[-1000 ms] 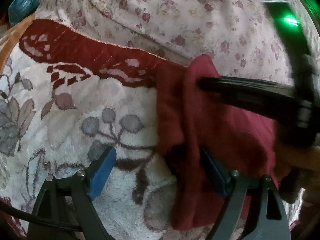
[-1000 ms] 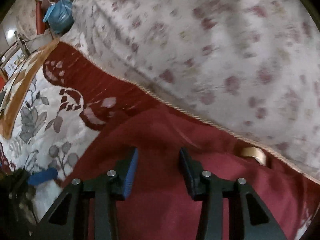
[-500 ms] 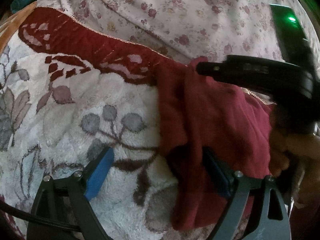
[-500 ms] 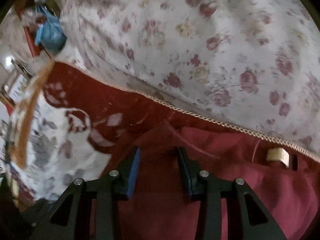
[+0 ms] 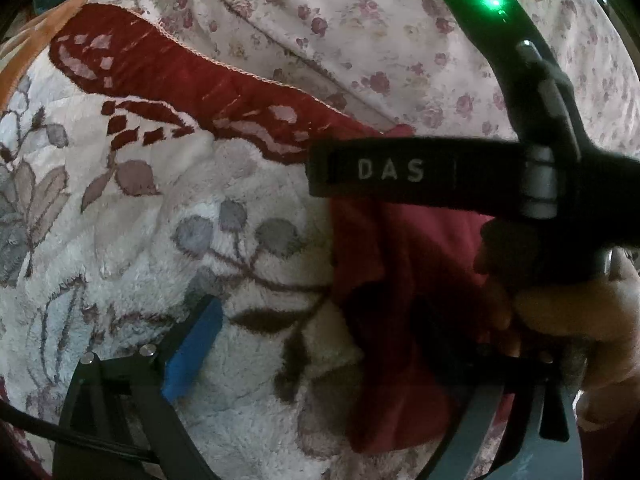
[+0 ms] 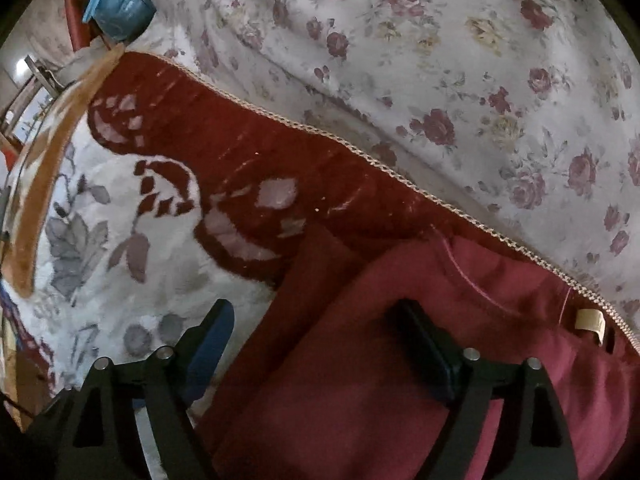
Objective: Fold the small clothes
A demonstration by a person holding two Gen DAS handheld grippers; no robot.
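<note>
A dark red garment [image 5: 404, 280] lies folded on a fluffy white blanket with grey leaf patterns [image 5: 168, 216]. It also shows in the right wrist view [image 6: 400, 360], with a small tan label [image 6: 588, 318] near its far edge. My left gripper [image 5: 316, 344] is open; its blue-padded left finger [image 5: 192, 350] rests on the blanket, and its right finger is hidden by the garment's edge. My right gripper [image 6: 320, 340] is open wide, jaws straddling the garment's left fold. The right gripper's black body [image 5: 420, 170] crosses the left wrist view above the garment.
A floral pink-and-white bedsheet [image 6: 440, 60] rises behind the blanket's dark red border [image 6: 240, 152]. A blue bag [image 6: 120, 0] and furniture sit at the far left. A hand [image 5: 580, 320] holds the right gripper at the right.
My right gripper has opened wide from a narrow gap and has shifted left over the garment's fold. In the left wrist view its body has moved further left. My left gripper stays open.
</note>
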